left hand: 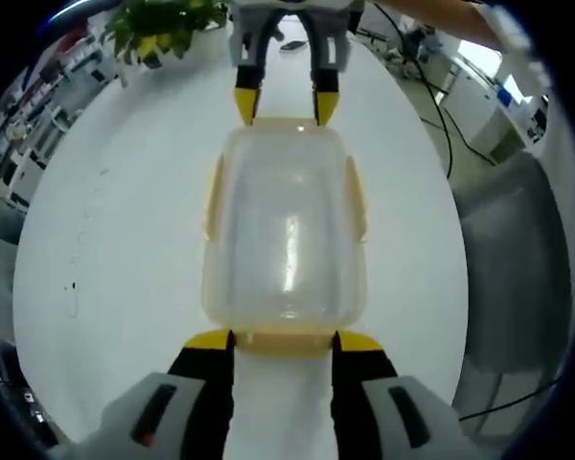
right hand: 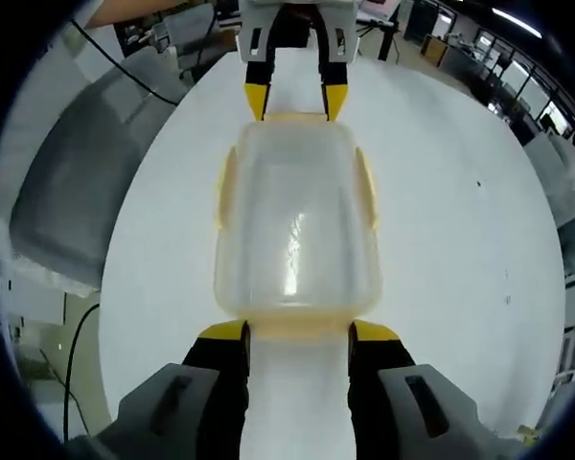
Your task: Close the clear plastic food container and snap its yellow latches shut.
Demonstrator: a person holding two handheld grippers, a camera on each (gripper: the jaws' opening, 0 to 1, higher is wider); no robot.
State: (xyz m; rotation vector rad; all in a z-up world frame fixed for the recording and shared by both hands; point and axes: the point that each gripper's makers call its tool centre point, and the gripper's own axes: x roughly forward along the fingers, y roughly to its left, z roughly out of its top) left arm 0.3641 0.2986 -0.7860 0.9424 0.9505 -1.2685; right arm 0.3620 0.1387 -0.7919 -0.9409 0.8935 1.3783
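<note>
1. Sitting on the white table [left hand: 105, 249], the clear plastic box [left hand: 286, 230] lies between your two tongs, one at each short end, with its lid on top
2. Your left tongs [left hand: 284, 341] rise from the bottom of the left gripper view, jaws spread about as wide as the box's near end, yellow tips right at the yellow latch [left hand: 284, 343] there; you cannot tell whether they press on it
3. Your right tongs [left hand: 286, 103] face you at the far end in that view, jaws apart and tips touching or just beside the far rim
4. Yellow side latches [left hand: 214, 196] run along both long sides of the box and appear to lie flat against its walls
5. From the right gripper view, your right tongs [right hand: 298, 333] stand open at the near end of the box [right hand: 297, 225], while the left tongs [right hand: 296, 100] meet the far end
6. A leafy plant [left hand: 163, 24] stands at the far edge of the table, and black cables [left hand: 441, 115] trail across the floor beside it
</note>
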